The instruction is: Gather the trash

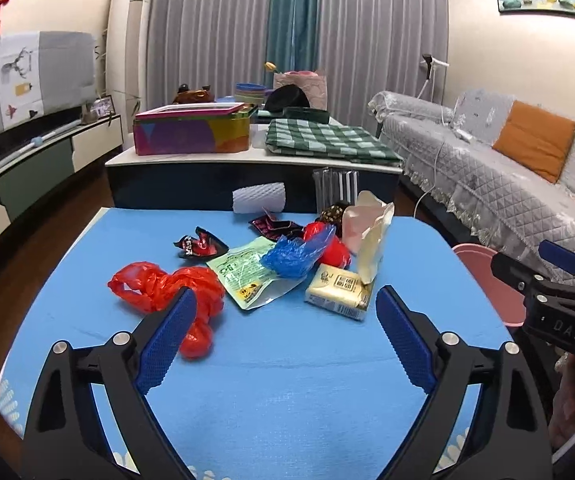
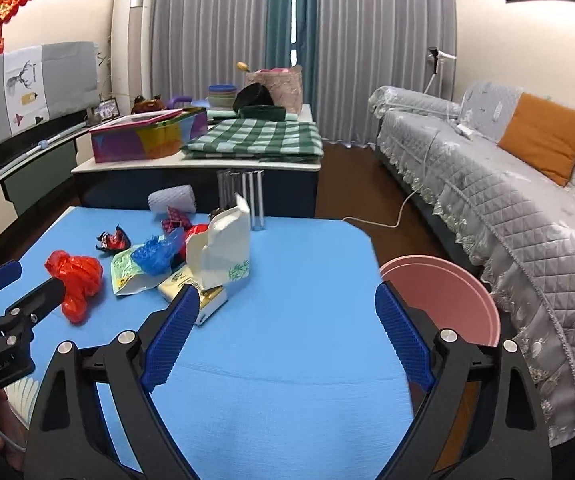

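Note:
Trash lies in a heap on the blue table (image 1: 287, 380): a red plastic bag (image 1: 167, 288), a green-printed pouch (image 1: 247, 272), a blue plastic bag (image 1: 295, 252), a yellow carton (image 1: 339, 292), a torn cream pack (image 1: 371, 236) and black-red wrappers (image 1: 199, 244). My left gripper (image 1: 286, 312) is open and empty just short of the heap, its left finger at the red bag. My right gripper (image 2: 285, 308) is open and empty over the table's right part, its left finger by the yellow carton (image 2: 203, 300). A pink bin (image 2: 443, 296) stands off the table's right edge.
A white foam roll (image 1: 259, 198) and clear tubes (image 1: 335, 188) sit at the table's far edge. Behind is a low table (image 1: 247, 160) with a colourful box and a green checked cloth. A covered sofa (image 2: 507, 200) runs along the right.

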Motion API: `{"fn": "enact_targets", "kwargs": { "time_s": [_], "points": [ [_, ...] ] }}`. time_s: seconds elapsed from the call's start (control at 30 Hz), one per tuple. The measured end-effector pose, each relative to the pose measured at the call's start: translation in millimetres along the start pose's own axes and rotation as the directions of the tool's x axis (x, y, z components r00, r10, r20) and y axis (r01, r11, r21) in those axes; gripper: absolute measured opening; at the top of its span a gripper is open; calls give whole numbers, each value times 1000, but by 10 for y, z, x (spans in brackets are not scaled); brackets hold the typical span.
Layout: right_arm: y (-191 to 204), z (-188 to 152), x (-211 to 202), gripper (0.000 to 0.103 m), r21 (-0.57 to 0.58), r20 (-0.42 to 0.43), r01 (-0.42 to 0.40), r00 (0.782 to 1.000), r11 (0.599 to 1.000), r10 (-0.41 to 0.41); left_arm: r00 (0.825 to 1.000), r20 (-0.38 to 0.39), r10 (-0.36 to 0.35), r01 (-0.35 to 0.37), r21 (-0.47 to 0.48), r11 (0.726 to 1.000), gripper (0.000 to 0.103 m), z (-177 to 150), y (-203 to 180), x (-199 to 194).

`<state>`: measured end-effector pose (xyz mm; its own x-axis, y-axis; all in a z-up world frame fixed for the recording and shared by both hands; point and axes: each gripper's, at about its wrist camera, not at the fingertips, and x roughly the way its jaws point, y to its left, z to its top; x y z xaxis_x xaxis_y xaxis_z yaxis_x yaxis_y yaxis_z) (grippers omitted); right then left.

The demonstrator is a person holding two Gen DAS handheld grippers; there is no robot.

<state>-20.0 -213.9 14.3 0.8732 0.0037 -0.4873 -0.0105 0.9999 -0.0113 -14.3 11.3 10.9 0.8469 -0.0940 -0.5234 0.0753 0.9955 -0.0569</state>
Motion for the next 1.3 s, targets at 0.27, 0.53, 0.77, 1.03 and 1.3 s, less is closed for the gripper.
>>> {"fn": "enact_targets", "kwargs": {
  "time_s": [0.27,0.53,0.77,1.03,1.3],
  "points": [
    [102,29,30,88,-32,13,-6,1000,999,6,1000,-10,9,-9,-29,1000,88,-11,78,50],
    [75,22,31,88,-27,16,16,1000,999,-16,999,-25,-27,26,-38,999,88,-17,38,102],
    [14,-7,55,87,-18,8,28,1000,999,-27,999,-40,-27,26,-43,999,88,-27,0,136],
    [34,13,30,87,-23,21,23,1000,999,-23,999,-35,-33,31,-35,999,88,-36,-10,114],
    [54,13,26,87,-24,23,25,999,999,-25,999,-35,-38,36,-38,999,88,-26,3,118]
  ]
}}
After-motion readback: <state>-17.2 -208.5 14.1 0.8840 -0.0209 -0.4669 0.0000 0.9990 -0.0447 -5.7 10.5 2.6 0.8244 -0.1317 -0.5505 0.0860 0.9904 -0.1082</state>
